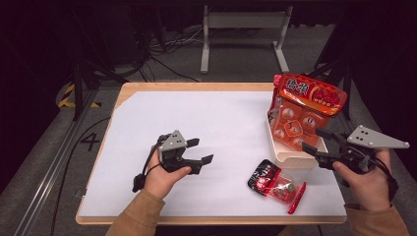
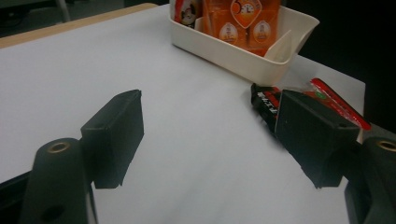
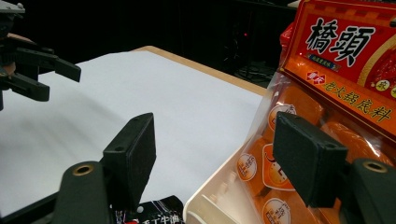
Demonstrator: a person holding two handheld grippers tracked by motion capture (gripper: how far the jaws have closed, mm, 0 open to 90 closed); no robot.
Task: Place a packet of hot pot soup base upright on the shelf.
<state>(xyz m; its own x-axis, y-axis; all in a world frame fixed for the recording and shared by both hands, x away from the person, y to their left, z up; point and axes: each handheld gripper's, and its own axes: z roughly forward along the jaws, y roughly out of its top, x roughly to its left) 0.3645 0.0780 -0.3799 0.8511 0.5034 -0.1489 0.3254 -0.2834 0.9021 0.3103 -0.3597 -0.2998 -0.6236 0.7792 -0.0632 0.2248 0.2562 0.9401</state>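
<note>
Currently, both the left gripper and the right gripper are standing wide open and empty, so the small packet lying flat on the surface beside the bin is risking sliding away under a shallow jaw approach.

We see a wooden tabletop covered almost wholly by a white sheet. On the sheet, a cream tray sits just ahead of the right gripper, and a small red-and-black packet lies flat between the left gripper and the right one, near the tray.
</note>
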